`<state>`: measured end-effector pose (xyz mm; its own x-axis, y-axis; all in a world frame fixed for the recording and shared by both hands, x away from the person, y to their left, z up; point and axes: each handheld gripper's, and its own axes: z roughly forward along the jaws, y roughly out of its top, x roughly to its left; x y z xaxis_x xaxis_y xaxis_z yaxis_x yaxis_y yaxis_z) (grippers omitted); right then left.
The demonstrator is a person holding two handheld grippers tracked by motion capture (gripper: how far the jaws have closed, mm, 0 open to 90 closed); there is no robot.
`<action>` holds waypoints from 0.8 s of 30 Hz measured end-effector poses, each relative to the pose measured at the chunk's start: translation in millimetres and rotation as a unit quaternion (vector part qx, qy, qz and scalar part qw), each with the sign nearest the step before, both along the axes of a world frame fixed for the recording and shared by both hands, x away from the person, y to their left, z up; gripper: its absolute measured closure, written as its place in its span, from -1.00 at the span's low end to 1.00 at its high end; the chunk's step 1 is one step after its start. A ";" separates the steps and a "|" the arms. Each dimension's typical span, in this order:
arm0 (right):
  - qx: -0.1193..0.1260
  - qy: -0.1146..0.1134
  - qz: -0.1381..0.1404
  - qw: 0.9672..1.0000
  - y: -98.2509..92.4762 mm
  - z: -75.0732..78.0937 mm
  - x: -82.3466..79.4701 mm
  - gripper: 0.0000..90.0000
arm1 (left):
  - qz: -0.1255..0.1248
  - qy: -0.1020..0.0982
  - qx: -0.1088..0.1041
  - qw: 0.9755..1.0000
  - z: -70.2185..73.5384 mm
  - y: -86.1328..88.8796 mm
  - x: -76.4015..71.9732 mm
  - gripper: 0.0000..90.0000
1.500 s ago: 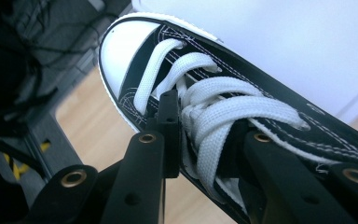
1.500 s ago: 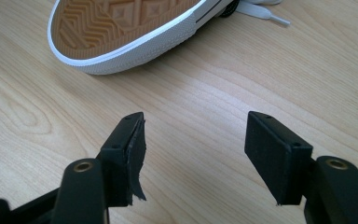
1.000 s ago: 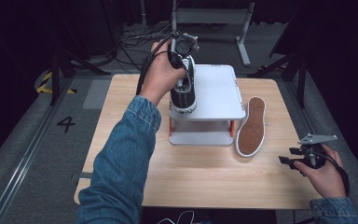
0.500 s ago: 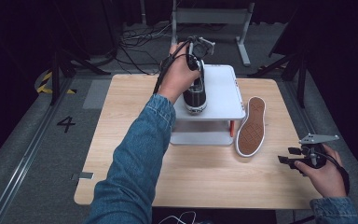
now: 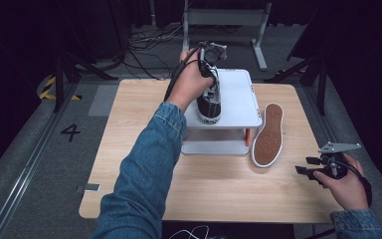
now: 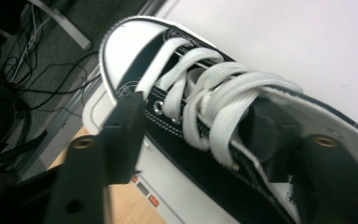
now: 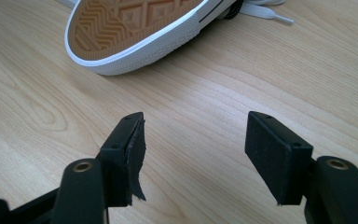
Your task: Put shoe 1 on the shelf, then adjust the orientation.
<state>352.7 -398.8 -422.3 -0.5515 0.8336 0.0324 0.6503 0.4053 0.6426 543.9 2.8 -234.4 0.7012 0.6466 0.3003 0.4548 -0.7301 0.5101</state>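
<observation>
A black high-top sneaker (image 5: 209, 107) with white laces stands on top of the white two-level rack (image 5: 238, 99). My left gripper (image 5: 212, 85) reaches down onto its collar. In the left gripper view its jaws have just been opening. They straddle the sneaker (image 6: 200, 93), one pad outside the wall and one by the tongue, with a gap. My left gripper (image 6: 196, 135) is open. The second sneaker (image 5: 267, 135) lies on its side on the table, tan sole facing me. My right gripper (image 5: 303, 167) hovers open near the table's right front, with nothing between its jaws (image 7: 196, 158).
The rack (image 6: 284, 42) sits at the back middle of the wooden table (image 5: 219, 189). The second sneaker's sole (image 7: 135, 23) lies just ahead of the right gripper. Cables and a metal stand (image 5: 224, 17) are on the floor behind the table.
The left hand carried the black sneaker to the right and down onto the rack's top, where it now stands. The right hand has stayed where it was.
</observation>
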 end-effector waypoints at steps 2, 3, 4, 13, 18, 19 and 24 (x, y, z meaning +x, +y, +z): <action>-0.001 0.000 0.002 1.000 1.4 0.4 1.0 -0.13 | 0.003 -0.007 -0.023 1.000 6.1 8.1 -6.1 -0.28; 0.000 0.000 0.002 1.000 2.3 0.5 1.2 -0.13 | 0.005 -0.005 -0.044 0.999 10.3 14.6 -11.3 -0.29; -0.001 -0.001 0.004 1.000 3.5 0.6 1.6 -0.13 | 0.005 -0.002 -0.055 0.998 12.3 18.6 -14.3 -0.30; -0.003 -0.008 0.019 1.000 12.9 4.4 4.5 0.06 | 0.002 -0.004 -0.102 0.995 6.5 67.9 -70.0 -0.44; 0.021 -0.025 0.019 0.999 12.0 12.5 8.5 0.17 | 0.009 -0.001 -0.098 0.995 -15.4 93.1 -89.5 -0.49; 0.015 -0.031 0.025 0.999 13.0 13.5 9.7 0.20 | 0.015 0.002 -0.096 0.995 -21.9 99.3 -94.3 -0.51; 0.007 -0.035 0.046 0.998 24.9 22.0 19.4 0.27 | 0.041 0.012 -0.107 0.993 -47.3 124.3 -115.1 -0.54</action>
<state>372.1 -373.9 -400.3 -0.6267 0.7793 0.0027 0.5640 0.4512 0.6916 428.8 127.0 -281.7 0.6496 0.7485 0.1335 0.5216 -0.5665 0.6380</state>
